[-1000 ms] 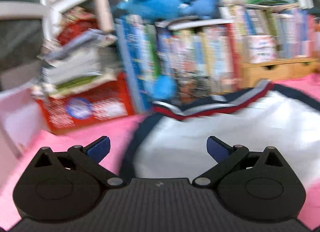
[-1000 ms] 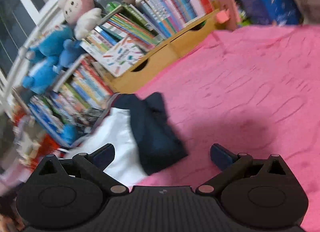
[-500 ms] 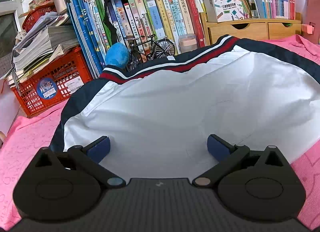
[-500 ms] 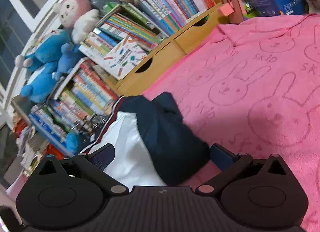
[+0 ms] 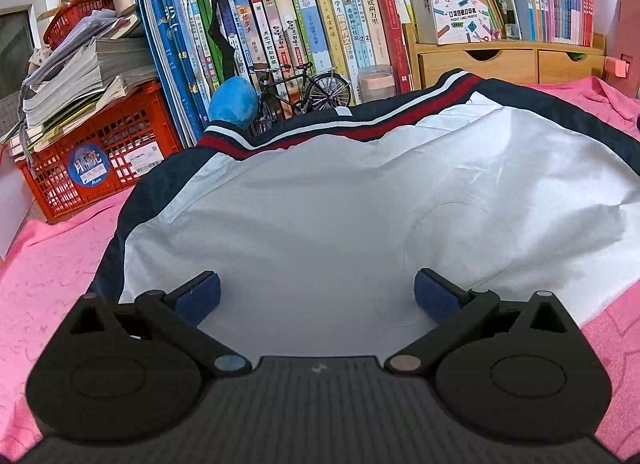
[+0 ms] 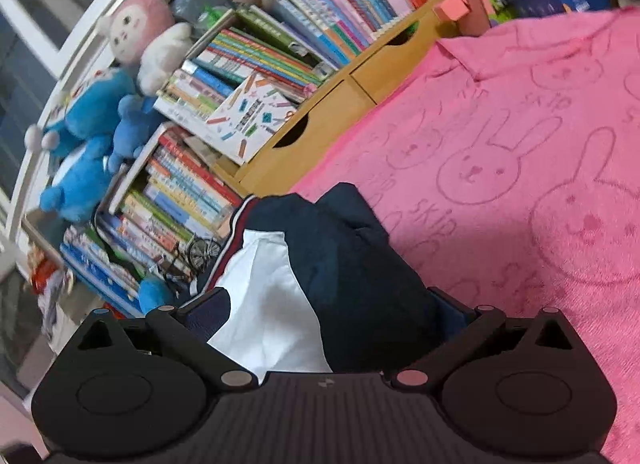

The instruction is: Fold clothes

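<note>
A jacket (image 5: 320,203) lies on a blanket (image 5: 52,264); books (image 5: 312,31) at twelve o'clock, a crate (image 5: 100,159) at ten.

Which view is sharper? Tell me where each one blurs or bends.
Left wrist: sharp throughout, the book spines readable; fisheye bows the shelf. Right wrist: softer, with motion smear on the plush toys and window frame; the rabbit prints on the pink blanket are slightly fuzzy.
</note>
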The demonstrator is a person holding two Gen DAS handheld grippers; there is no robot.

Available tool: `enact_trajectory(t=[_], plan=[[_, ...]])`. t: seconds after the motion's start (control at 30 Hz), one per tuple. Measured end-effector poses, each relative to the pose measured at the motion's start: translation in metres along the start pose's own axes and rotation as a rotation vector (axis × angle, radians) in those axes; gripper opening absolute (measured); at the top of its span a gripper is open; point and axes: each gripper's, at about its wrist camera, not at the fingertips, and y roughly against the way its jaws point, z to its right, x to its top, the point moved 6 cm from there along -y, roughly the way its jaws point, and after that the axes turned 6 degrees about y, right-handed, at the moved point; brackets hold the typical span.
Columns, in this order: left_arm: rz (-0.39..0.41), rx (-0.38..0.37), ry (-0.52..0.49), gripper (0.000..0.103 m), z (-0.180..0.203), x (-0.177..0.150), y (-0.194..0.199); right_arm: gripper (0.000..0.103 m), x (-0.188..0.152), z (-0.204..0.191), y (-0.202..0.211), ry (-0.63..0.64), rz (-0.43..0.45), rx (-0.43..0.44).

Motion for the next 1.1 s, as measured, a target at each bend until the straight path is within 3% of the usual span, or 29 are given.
enact_trajectory(t=[0.13,0.2,0.33,0.43,0.57,0.63,0.7,0.8,0.87,0.9,0.97,1.1], plan=[[-0.005,-0.010,0.011,0.103,-0.001,0.000,-0.001,0.103,0.001,0.002,0.004,-0.179,0.025,0.145],[-0.006,-0.013,0.013,0.103,-0.001,0.000,-0.001,0.092,0.001,0.008,0.002,-0.194,0.047,0.098],[-0.011,-0.022,0.024,0.103,-0.003,0.000,-0.001,0.093,-0.004,-0.003,0.000,-0.143,-0.002,0.083],[-0.015,-0.029,0.033,0.103,-0.003,0.000,-0.002,0.094,-0.014,-0.009,0.021,-0.114,0.019,0.064],[-0.017,-0.034,0.038,0.103,-0.004,-0.001,-0.002,0.097,-0.030,-0.011,0.053,-0.068,0.018,-0.081],[-0.017,-0.034,0.039,0.103,-0.004,0.000,-0.002,0.097,-0.036,-0.021,0.058,-0.016,0.016,-0.049],[-0.017,-0.035,0.040,0.103,-0.004,0.000,-0.002,0.097,-0.035,-0.030,0.049,0.013,0.006,-0.009],[-0.018,-0.038,0.042,0.103,-0.004,0.000,-0.002,0.093,-0.020,-0.017,0.017,-0.034,0.023,-0.115],[-0.020,-0.042,0.045,0.103,-0.004,0.000,-0.003,0.084,-0.010,-0.004,0.003,-0.081,0.071,-0.146],[-0.021,-0.043,0.046,0.103,-0.004,0.000,-0.003,0.069,-0.008,-0.001,-0.001,-0.078,0.084,-0.170],[-0.021,-0.044,0.049,0.103,-0.004,0.000,-0.002,0.051,-0.005,0.005,-0.009,-0.074,0.094,-0.208],[-0.024,-0.054,0.059,0.103,-0.005,0.000,-0.003,0.024,-0.007,0.004,-0.008,-0.061,0.070,-0.180]])
